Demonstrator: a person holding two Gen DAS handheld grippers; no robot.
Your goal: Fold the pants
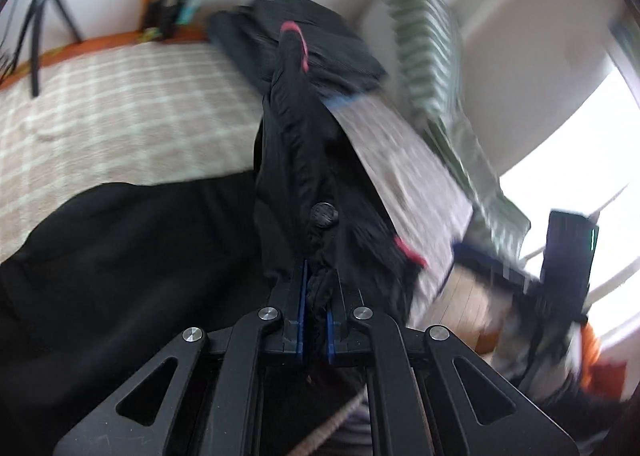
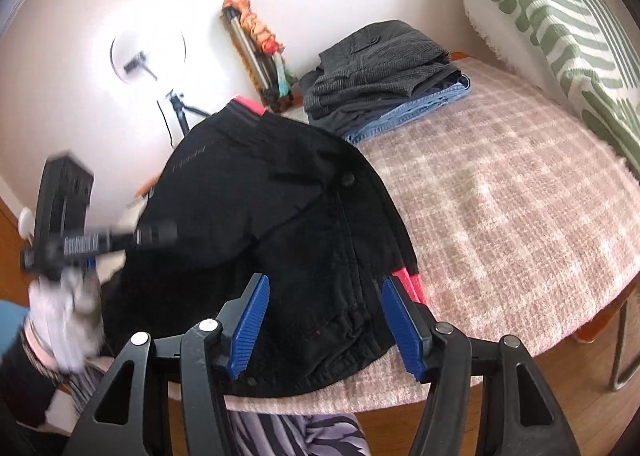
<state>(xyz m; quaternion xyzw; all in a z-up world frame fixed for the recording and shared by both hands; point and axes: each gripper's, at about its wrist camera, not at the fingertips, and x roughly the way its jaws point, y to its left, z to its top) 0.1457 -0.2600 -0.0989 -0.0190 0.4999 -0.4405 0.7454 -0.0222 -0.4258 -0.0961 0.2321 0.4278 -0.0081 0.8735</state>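
Black pants (image 1: 296, 160) are clamped in the left gripper (image 1: 316, 296); the right gripper (image 2: 324, 324), held open, should be closed on the near waistband.

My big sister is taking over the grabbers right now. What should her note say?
Left gripper: jaws shut on the black pants, lifting one part up off the table.
Right gripper: jaws open, empty, held over the pants' near edge.
The pants lie partly on the pink checked cloth, partly lifted.
Done: a stack of folded clothes sits at the far end.
Left: finish folding these pants, probably then add them to the stack.
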